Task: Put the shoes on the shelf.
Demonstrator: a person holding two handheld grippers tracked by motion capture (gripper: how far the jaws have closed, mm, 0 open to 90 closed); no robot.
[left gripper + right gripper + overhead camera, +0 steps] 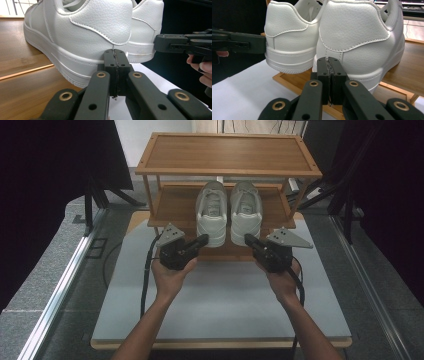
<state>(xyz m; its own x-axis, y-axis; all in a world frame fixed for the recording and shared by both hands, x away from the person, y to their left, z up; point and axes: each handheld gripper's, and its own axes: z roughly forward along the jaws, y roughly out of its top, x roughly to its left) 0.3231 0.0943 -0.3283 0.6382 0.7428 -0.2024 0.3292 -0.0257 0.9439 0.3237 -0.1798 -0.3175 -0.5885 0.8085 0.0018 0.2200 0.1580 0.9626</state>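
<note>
From my remote seat I see the wooden shoe rack point(227, 167) standing at twelve o'clock on the pale grey table point(220, 305), two slatted shelves of warm, smooth timber with raised lips along the edges. On the lower shelf sit the left shoe point(211, 212) and the right shoe point(245, 212), white pebbled leather with stitched heel panels and ribbed rubber soles, side by side, heels toward me and overhanging the shelf's front lip. My left gripper point(202, 240), black and angular with brass rivets, points toward one o'clock at the left shoe's heel; its jaws are pressed together with nothing between them, tips just at the sole edge. My right gripper point(248, 240) points toward eleven o'clock at the right shoe's heel, jaws likewise closed on nothing. The two tips stand apart. Bare tabletop lies open at six o'clock behind both hands, and dark drapes flank the rack.
</note>
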